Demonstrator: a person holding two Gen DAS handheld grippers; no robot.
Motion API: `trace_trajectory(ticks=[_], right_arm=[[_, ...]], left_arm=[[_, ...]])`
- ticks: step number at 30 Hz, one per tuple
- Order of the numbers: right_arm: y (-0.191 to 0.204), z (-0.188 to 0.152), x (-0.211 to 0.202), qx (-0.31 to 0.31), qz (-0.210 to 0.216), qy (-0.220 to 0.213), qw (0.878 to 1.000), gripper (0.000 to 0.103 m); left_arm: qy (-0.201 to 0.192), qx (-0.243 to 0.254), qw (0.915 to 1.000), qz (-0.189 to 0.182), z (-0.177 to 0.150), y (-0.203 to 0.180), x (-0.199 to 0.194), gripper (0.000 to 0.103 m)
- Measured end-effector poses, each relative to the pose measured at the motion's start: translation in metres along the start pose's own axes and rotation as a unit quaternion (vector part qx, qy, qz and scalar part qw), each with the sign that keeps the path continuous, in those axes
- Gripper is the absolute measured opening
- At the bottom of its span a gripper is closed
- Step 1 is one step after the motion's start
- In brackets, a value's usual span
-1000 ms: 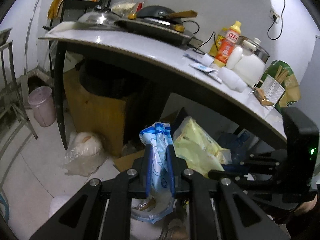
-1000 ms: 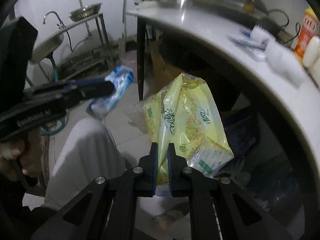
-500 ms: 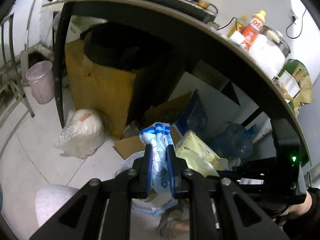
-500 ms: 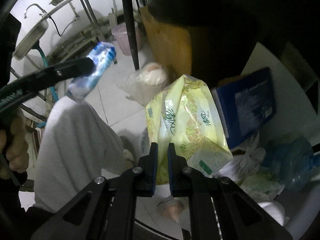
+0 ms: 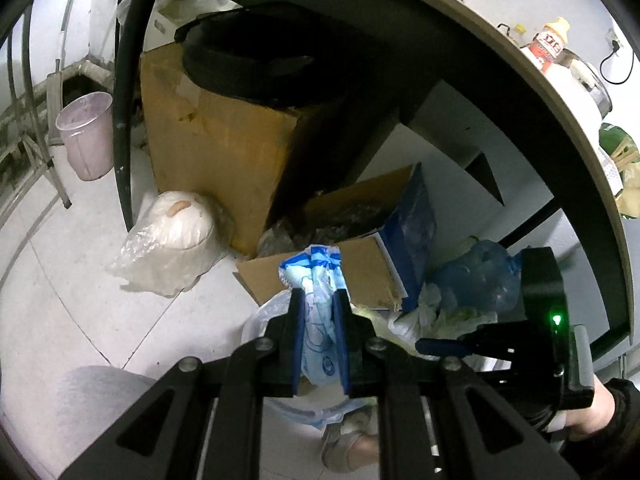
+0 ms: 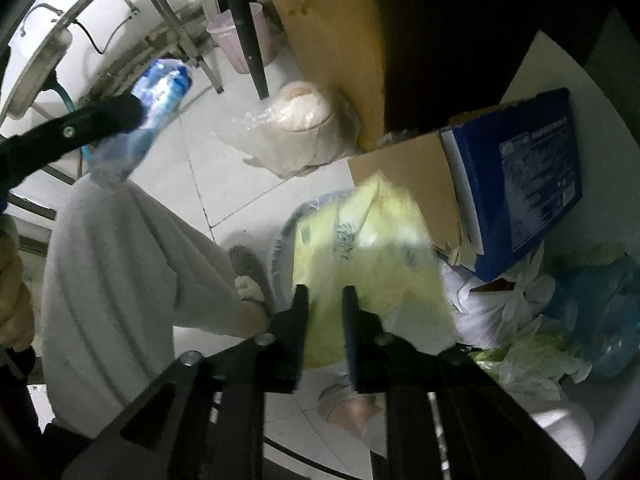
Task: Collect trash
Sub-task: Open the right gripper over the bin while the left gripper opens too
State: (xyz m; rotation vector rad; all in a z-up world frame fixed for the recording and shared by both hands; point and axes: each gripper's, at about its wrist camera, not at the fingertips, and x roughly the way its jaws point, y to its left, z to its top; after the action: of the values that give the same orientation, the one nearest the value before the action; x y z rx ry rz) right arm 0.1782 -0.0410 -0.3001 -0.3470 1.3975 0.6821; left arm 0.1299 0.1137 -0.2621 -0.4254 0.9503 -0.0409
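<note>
The left gripper (image 5: pixel 319 334) pinches a crinkled blue-and-white plastic wrapper (image 5: pixel 316 280) upright between its pads. The right gripper (image 6: pixel 325 312) has just been opening; the blurred yellow plastic packet (image 6: pixel 360 248) hangs between its parted jaws, over the plastic-lined bin (image 6: pixel 280 240).

1. A bottle with a yellow cap (image 5: pixel 550 46) on the counter (image 5: pixel 532 80) has a red and white label; large red characters sit on its white band, too small and tilted to read for certain.
2. The blue box (image 6: pixel 532 184) on the floor carries white print: a round emblem, a heading line and a block of small lines, all too fine to read.
3. The yellow-green wrapper (image 6: pixel 368 248) shows dark green characters, blurred beyond reading.
4. The blue and white wrapper (image 5: pixel 318 300) bears only a blue line drawing, with no legible words.
</note>
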Motion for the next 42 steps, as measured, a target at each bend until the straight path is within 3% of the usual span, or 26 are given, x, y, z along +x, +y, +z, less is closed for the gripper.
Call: trace_trajectory(ticks=[9,23,38,42], right_arm=[[-0.003,0.000,0.001,0.005,0.000,-0.003,1.000,0.026],[-0.011,-0.022,-0.039,0.020,-0.005,-0.047,0.999,0.026],[-0.064,-0.058,-0.049,0.085,0.002,-0.059,0.995,0.026],[-0.079,-0.063,-0.046,0.102,0.004,-0.056,0.993,0.026]], left_arm=[[-0.001,0.005,1.0000,0.001,0.000,-0.005,-0.003,0.013],[-0.008,0.038,0.9993,0.002,-0.004,-0.037,-0.019,0.013],[0.087,0.075,0.9932,-0.020,-0.019,-0.089,0.042,0.015],[0.116,0.080,0.9900,-0.011,-0.025,-0.095,0.061,0.030]])
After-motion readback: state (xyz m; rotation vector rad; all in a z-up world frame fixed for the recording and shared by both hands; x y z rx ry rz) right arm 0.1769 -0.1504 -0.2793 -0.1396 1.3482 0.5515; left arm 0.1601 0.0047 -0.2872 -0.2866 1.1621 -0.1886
